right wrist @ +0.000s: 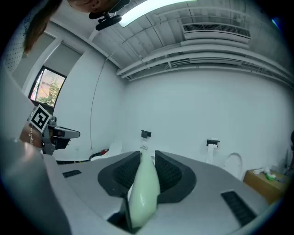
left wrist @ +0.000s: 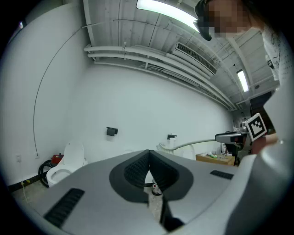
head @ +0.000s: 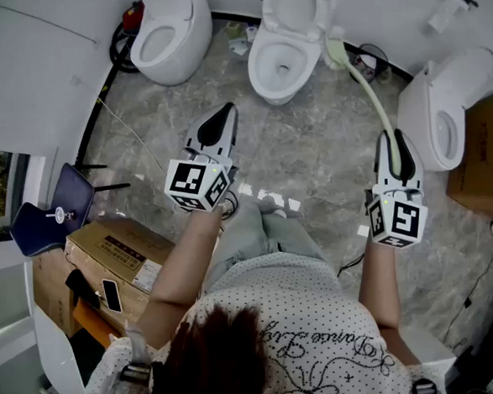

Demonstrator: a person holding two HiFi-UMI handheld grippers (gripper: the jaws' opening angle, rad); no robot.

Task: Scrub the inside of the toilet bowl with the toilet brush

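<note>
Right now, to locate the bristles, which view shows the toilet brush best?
The head view: the whole toilet brush runs from the right gripper to its head beside the middle toilet. The right gripper view shows only the handle clamped; the left gripper view shows it small and distant.

My head camera looks steeply down on the floor (head: 310, 149), my left tool (head: 224, 113) and right tool (head: 391, 140). Each tool camera sits close behind its own jaws and faces the white wall (left wrist: 138, 105), which both views share.
</note>
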